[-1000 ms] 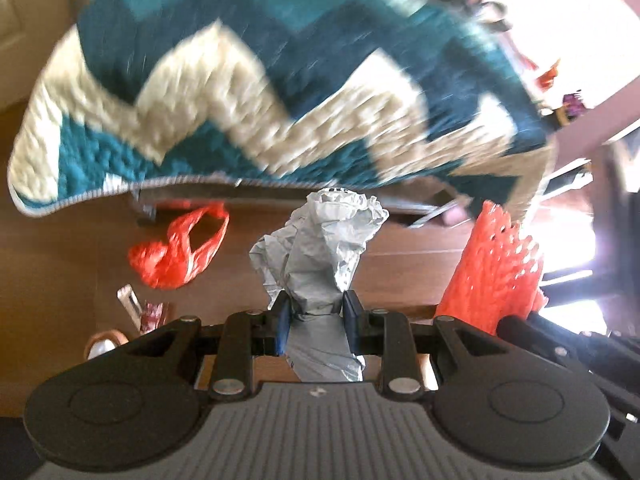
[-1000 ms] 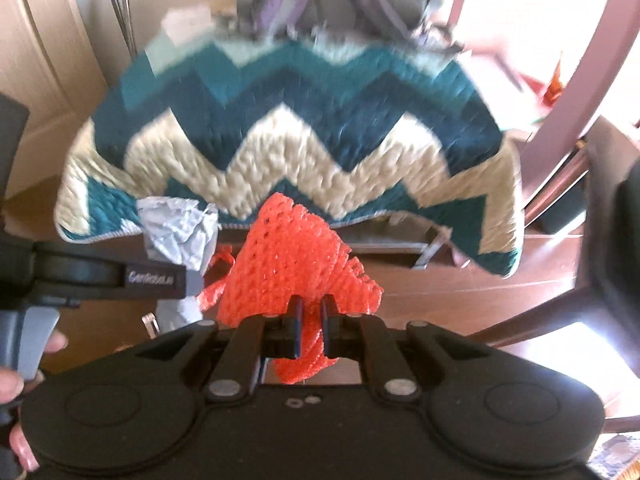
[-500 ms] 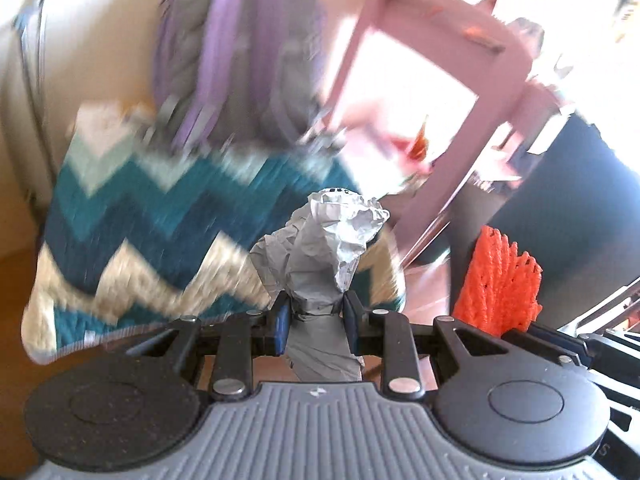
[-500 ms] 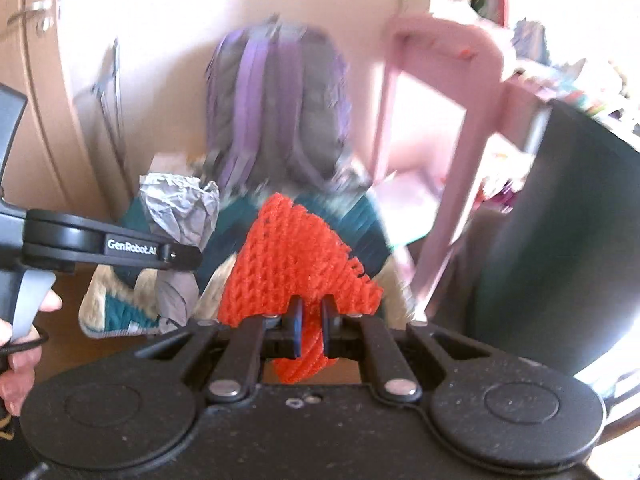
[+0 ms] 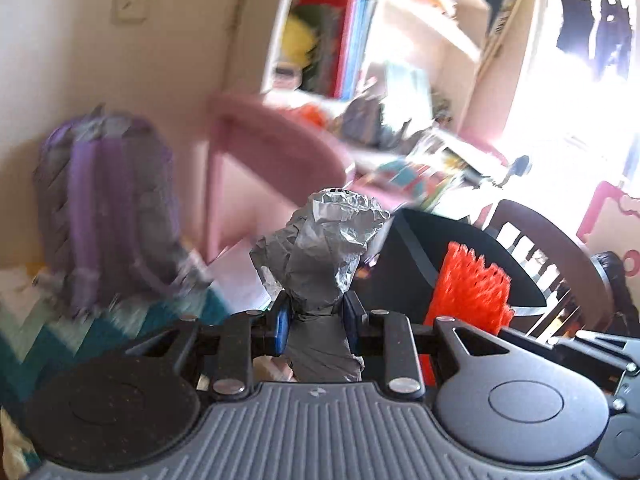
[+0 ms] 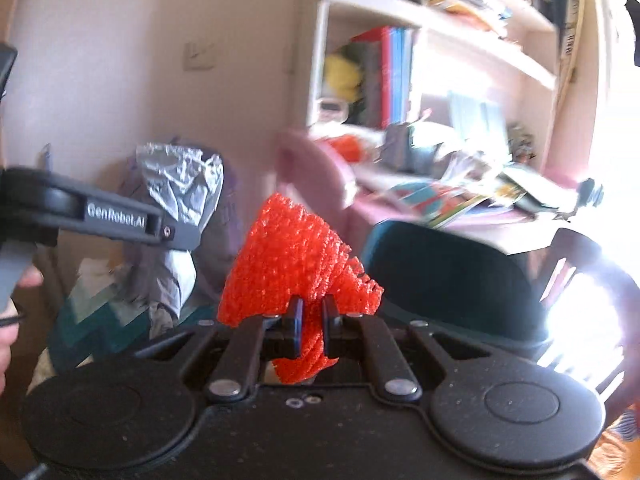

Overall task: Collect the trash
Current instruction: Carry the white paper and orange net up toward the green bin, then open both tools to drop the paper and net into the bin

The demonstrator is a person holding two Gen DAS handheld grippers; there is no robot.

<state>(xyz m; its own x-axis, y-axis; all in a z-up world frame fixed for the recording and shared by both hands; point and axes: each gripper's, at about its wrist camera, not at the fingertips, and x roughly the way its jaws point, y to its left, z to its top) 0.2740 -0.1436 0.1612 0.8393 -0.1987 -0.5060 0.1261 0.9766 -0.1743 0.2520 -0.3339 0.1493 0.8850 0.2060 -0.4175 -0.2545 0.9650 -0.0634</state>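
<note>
**Foil and red netting both in hand, no bin in sight**

Foil, crumpled into a grey wad (image 5: 320, 256), stands straight up out of the left gripper (image 5: 316, 322), whose jaws are clenched on its lower neck. Red plastic netting (image 6: 296, 256) is pinched the same way in the right gripper (image 6: 310, 326), bunched between jaws closed almost to touching. In the right wrist view the wad sits at about nine o'clock from the netting, the two pieces near each other but apart.

Beyond them, at twelve to two o'clock, a white bookshelf (image 6: 420, 20) rises over a cluttered pink desk (image 6: 440, 200); a dark chair back (image 6: 448, 272) stands at three o'clock, and a purple backpack (image 5: 108, 208) at nine o'clock in the left view.

Both pickups look done, so this seems to be the carry step. No bin or bag shows in either view. The next move likely calls for finding one, bringing each gripper over its mouth, and only then letting go; both pieces are light and could snag on a pad.
</note>
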